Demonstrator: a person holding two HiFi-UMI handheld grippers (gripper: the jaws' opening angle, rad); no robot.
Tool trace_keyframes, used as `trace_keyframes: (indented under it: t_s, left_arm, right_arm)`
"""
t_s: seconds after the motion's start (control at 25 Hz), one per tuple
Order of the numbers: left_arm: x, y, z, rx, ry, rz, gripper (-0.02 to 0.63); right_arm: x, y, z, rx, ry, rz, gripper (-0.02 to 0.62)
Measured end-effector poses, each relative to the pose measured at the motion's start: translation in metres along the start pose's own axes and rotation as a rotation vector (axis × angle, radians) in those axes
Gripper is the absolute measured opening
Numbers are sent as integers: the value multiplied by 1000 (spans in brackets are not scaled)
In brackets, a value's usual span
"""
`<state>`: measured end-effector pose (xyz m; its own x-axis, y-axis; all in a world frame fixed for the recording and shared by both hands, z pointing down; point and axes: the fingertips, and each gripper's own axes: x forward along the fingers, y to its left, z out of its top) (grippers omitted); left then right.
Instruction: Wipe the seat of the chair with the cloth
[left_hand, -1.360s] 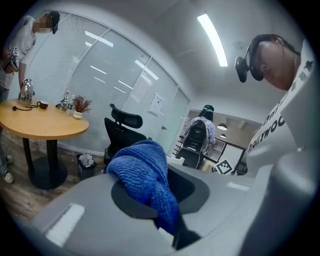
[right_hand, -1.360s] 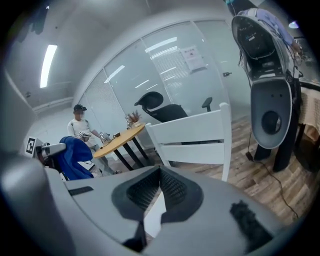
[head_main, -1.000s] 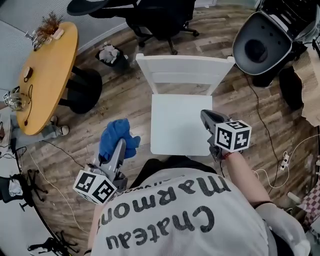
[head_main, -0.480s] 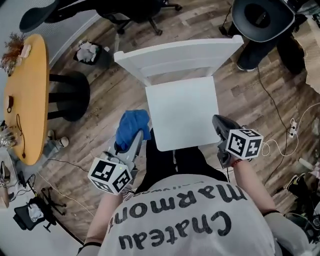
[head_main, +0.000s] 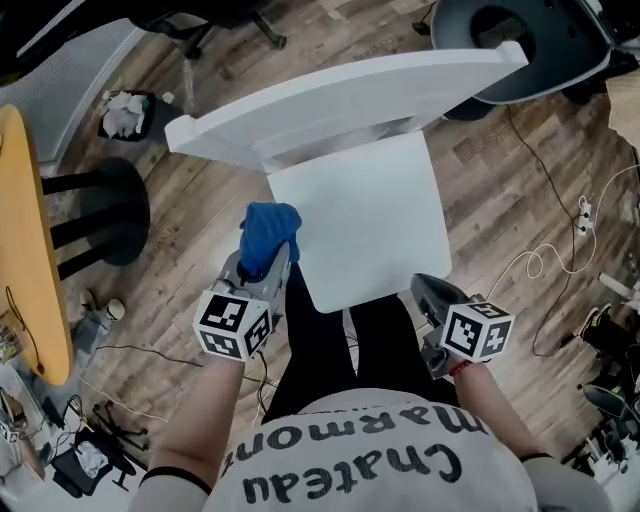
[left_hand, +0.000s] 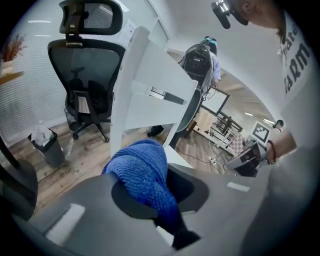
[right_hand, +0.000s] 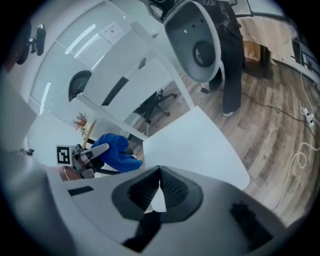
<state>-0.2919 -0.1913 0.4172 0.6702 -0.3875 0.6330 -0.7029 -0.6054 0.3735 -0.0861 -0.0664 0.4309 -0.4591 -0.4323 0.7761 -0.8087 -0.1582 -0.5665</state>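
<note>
From above, we see our left gripper (head_main: 268, 262) holding the blue cloth (head_main: 268, 232) at the left edge of the white chair seat (head_main: 370, 215). The left gripper view shows its jaws clamped on the cloth. The right gripper view shows our right gripper (right_hand: 159, 182) clenched on nothing.

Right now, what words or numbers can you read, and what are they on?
"Chateau Marmon", upside down, any further letters hidden: the person's grey T-shirt.
"ARM", a piece of that print in the left gripper view: the same T-shirt.
Left cube and right cube: black-and-white square patterns, no letters.
Small label on the white chair's rail: too small to read.
</note>
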Motion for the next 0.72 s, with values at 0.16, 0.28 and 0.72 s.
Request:
trace_keyframes:
  t_s: [0.16,0.28,0.72]
  left_arm:
    - [42,24,-12,-12,-14,-9,51]
    - [65,50,-19,-42,-18,45,51]
    - [138,92,-63,88,159,133,53]
  right_arm:
    - [19,-16,-22,102,18,-11,14]
    - [25,-23,-28,112,15,-19,15]
    - [35,-62,-49,145,24,-50,14]
